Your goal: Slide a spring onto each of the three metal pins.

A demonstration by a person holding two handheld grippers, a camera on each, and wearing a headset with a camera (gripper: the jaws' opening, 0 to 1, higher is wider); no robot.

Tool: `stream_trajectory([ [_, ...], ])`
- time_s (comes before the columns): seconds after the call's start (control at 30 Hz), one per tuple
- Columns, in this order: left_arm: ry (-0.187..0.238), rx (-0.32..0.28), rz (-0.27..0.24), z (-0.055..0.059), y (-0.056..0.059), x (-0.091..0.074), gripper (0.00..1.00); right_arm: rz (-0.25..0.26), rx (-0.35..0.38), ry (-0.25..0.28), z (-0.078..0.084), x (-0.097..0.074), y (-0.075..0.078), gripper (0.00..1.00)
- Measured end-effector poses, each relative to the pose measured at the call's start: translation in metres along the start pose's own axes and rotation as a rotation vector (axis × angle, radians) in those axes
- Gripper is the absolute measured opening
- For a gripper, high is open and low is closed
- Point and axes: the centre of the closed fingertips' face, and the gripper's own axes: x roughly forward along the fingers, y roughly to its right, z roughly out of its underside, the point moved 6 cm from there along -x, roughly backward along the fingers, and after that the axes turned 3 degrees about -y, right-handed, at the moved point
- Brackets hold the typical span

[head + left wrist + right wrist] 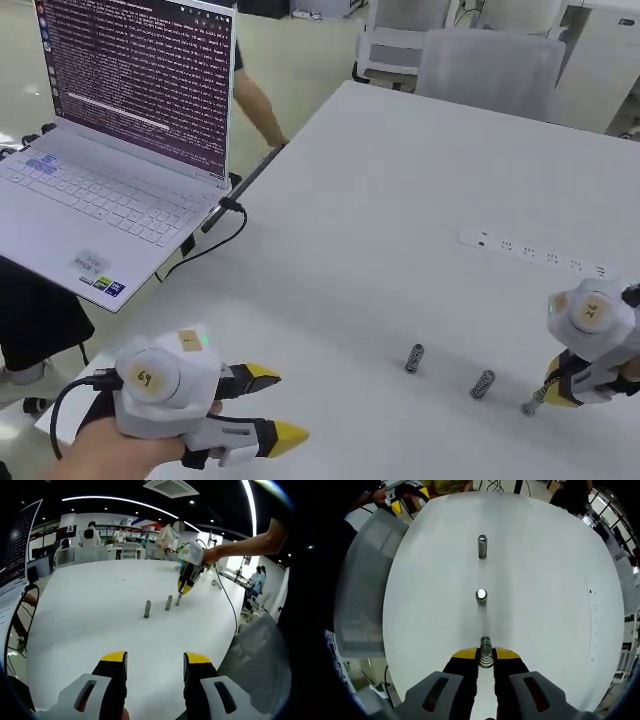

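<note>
The white bench [400, 200] is cut off at the bottom and right of the head view. The laptop [110, 170] beside its left edge is cropped at the top and left. A white power strip [530, 252] is seen lying toward the far right of the bench.

The left gripper [275, 405] is held over the near left of the bench, its jaws spread wide with nothing between them. The right gripper [485, 654] is partly cropped at the right edge of the head view. Its jaws are closed on a spring [485, 661], whose lower end is hidden between them.

A middle spring [481, 596] and a far spring [482, 546] are stood upright on the bench in a line beyond it, apart from each other. Whether a pin runs inside each cannot be made out, though a flat metal top is seen on the middle one.
</note>
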Motion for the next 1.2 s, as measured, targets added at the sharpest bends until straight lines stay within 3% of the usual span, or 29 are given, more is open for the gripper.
stream_trajectory([
  [0.53,-0.001,-0.007,-0.008,0.001,-0.002,-0.003,0.39,0.006,0.002,-0.028,0.002,0.021,0.004,0.09],
  [1.2,0.0,-0.001,-0.014,-0.002,-0.004,-0.004,0.4,-0.008,0.025,-0.027,0.004,0.028,0.003,0.1],
])
